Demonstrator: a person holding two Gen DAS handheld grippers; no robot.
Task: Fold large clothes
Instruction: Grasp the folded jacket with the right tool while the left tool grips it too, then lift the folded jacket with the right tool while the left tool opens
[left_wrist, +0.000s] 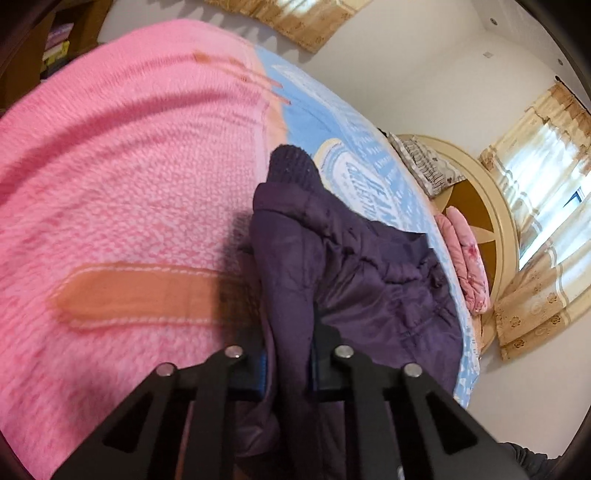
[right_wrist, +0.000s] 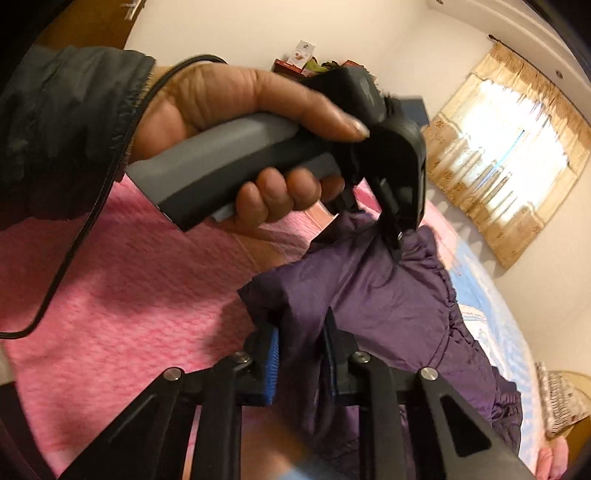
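1. In the right wrist view the right gripper (right_wrist: 301, 354) is clamping a fold of the purple jacket (right_wrist: 388, 302); its blue-lined pads (right_wrist: 272, 369) are pressing the cloth from both sides, near a bunched corner of the garment.
2. In the left wrist view the left gripper (left_wrist: 288, 354) is likewise pinching a ridge of the purple jacket (left_wrist: 354, 273), with fabric filling the narrow gap between the jaws.
3. Just beyond the right gripper, the person's hand (right_wrist: 236, 122) is holding the left tool's grey handle, whose tip is biting the same edge of cloth further along. The two grips are lying side by side on one edge, so both hands look equally placed for lifting it.
4. The jacket is running away from the fingers, its knitted cuff (left_wrist: 291, 166) at the far end of a sleeve.
5. It is lying on the pink blanket (left_wrist: 122, 192), partly over a blue sheet (left_wrist: 332, 125).
6. No container is showing; folded pink bedding (left_wrist: 465, 258) is sitting by the headboard (left_wrist: 491, 206).
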